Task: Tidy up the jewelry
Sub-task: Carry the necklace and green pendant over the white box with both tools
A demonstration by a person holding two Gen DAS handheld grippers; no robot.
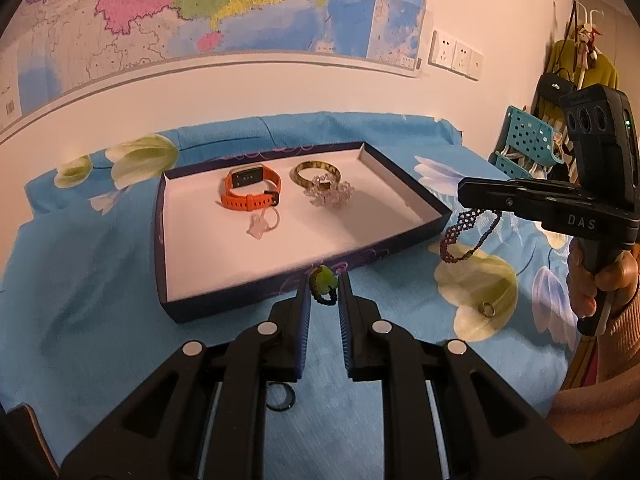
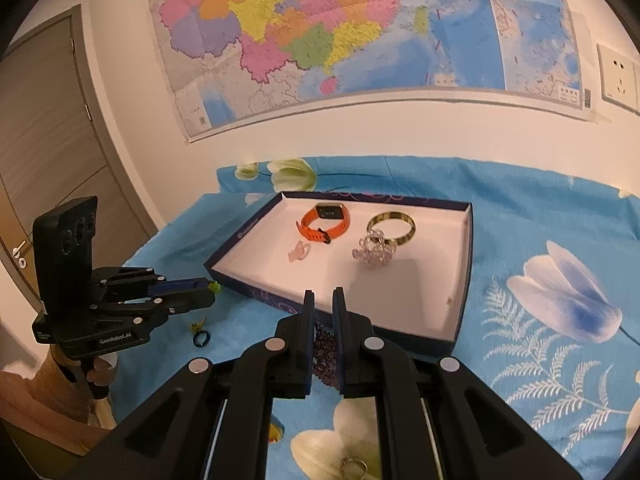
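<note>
1. Four pieces already lie inside the shallow box [image 1: 404, 192]: an orange watch [image 1: 250, 190], a gold bangle [image 1: 316, 170], a clear bead bracelet [image 1: 330, 194] touching the bangle, and a small pale ring [image 1: 262, 224] just in front of the watch.

2. My left gripper [image 1: 323, 292] is narrowed around a green bead ring [image 1: 323, 282] with a dark band. I hold it raised at the near wall of the box, not yet over the white floor.

3. My right gripper [image 2: 323, 312] is closed on a dark purple beaded bracelet [image 1: 466, 236]. From the left wrist view it dangles from the fingertips just outside the box's right corner, above the blue flowered cloth [image 2: 540, 208].

4. Two loose pieces are left on the cloth, as far as I can see: a black ring [image 2: 201, 338] near my left gripper, and a small metal ring [image 2: 354, 469] on a printed flower near the right side. A small yellowish scrap sits beside the black ring; I cannot tell what it is.

5. I judge the job a bit past halfway: four stored, two in my grip and about to go in, two still to collect.

6. The box has plenty of bare floor in the near half for the rest.
</note>
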